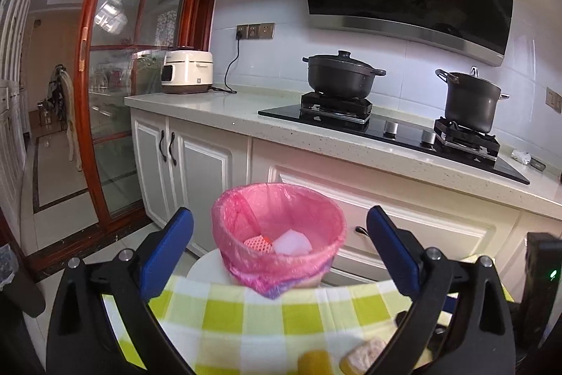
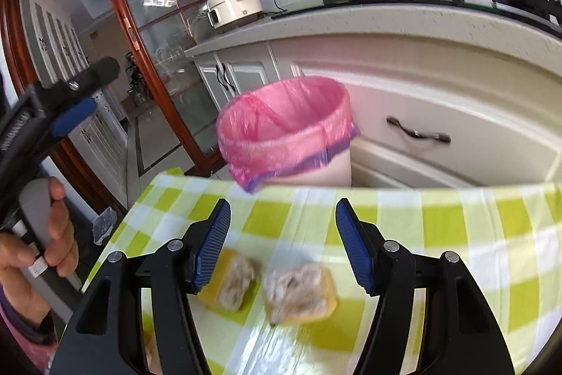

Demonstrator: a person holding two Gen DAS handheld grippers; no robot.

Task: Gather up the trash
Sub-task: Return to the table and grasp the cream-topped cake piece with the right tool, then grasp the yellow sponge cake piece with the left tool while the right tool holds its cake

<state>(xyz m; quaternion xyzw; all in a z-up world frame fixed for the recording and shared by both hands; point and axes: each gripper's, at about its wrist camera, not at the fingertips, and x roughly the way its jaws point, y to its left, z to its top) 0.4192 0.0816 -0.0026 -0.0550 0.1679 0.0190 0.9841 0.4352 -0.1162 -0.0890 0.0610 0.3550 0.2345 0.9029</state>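
A bin with a pink liner [image 1: 277,234] stands just past the far edge of the green-checked tablecloth [image 1: 246,322]. A pink netted piece [image 1: 258,243] and a white piece [image 1: 293,245] lie inside it. My left gripper [image 1: 280,211] is open wide in front of the bin, with nothing between its fingers. My right gripper [image 2: 282,202] is open above the tablecloth [image 2: 456,234], short of the bin [image 2: 284,129]. Two yellow scraps with grey-brown tops [image 2: 232,283] [image 2: 298,294] lie blurred on the cloth below its fingers, not gripped. A hand [image 2: 52,234] holds the left gripper's handle at the left of the right wrist view.
White cabinets with drawer handles [image 2: 418,132] stand right behind the bin. On the counter [image 1: 217,115] are a rice cooker [image 1: 188,72], a hob with two dark pots [image 1: 342,74] [image 1: 470,101] and a crumpled white scrap [image 1: 521,156]. A red-framed glass door [image 1: 116,94] is at the left.
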